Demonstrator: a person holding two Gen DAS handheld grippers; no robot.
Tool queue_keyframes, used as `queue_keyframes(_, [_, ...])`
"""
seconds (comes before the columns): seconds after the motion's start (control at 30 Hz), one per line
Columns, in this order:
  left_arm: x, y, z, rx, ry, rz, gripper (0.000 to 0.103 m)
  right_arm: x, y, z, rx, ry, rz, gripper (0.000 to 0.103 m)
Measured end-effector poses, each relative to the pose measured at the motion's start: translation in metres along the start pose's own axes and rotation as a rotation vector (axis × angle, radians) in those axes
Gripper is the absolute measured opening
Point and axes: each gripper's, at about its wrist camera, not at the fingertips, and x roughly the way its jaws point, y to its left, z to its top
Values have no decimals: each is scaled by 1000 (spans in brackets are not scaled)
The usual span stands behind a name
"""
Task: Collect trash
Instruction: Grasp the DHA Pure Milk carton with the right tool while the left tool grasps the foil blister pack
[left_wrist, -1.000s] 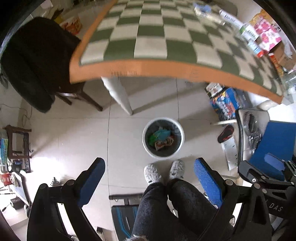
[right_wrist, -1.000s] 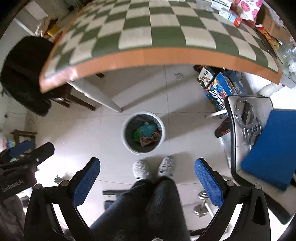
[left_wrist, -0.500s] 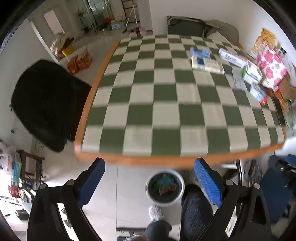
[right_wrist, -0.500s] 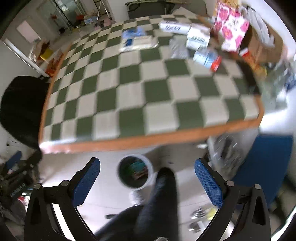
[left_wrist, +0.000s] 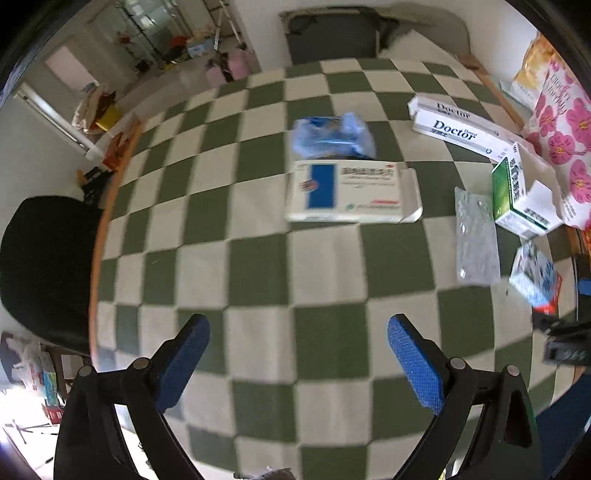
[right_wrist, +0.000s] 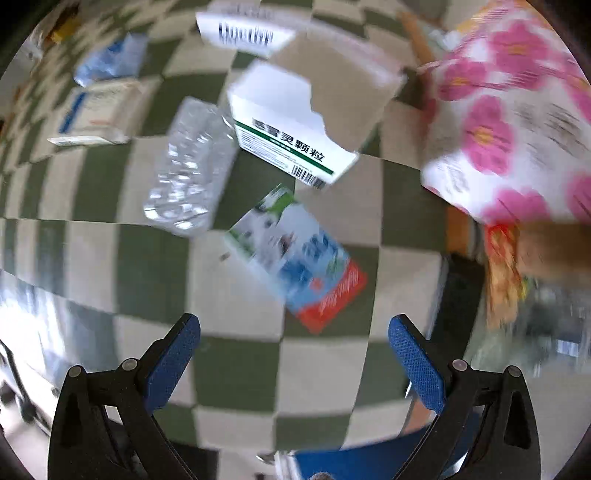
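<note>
My right gripper (right_wrist: 293, 354) hangs spread wide and empty above the checkered table (right_wrist: 236, 373), with the small carton (right_wrist: 295, 254) lying flat just ahead of my fingertips; it looks light, thin-walled and easily crushed, so I judge its narrow sides the place to pinch. My left gripper (left_wrist: 297, 354) is likewise spread and empty, the flat white box (left_wrist: 351, 192) well ahead. Bare cloth lies beneath both, though the crumpled clear plastic (right_wrist: 188, 166) and green-striped box (right_wrist: 295, 122) crowd the carton's far side.
</note>
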Motion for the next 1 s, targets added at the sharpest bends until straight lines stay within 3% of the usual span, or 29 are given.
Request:
queue_keyframes(0.1, [16,-22,19,19,38,-17,99,28,-4,19,-43,39,23,103])
queue_keyframes(0.17, [24,-35,28,34,59,-36,99,36,-7,24,-33,35,58,90])
queue_keyframes(0.2, [28,-41,31,42,68,-43,99,37,-9,25,-14,25,79,76])
queue_keyframes(0.27, [34,-55,37,63,89,-70,99,37,-17,22,40,11,99,75])
queue_keyframes(0.4, [44,-84,46,94,139,-139,99,39,-56,-6,330,35,179,74])
queue_keyframes(0.5, [59,-110,54,89,208,-223,99,43,-88,-28,561,30,184,74])
queue_keyframes(0.6, [74,-131,61,77,249,-260,98,52,-111,-37,720,28,184,74])
queue_keyframes(0.73, [90,-154,72,100,251,-250,97,62,-120,-29,743,55,205,78])
queue_keyframes(0.87, [85,-167,72,160,189,-205,80,62,-120,-17,683,49,185,78])
queue_keyframes(0.93, [78,-172,68,182,169,-211,62,63,-117,-14,653,42,170,78])
queue_keyframes(1.0, [74,-173,62,193,173,-216,61,64,-111,-11,623,36,156,71])
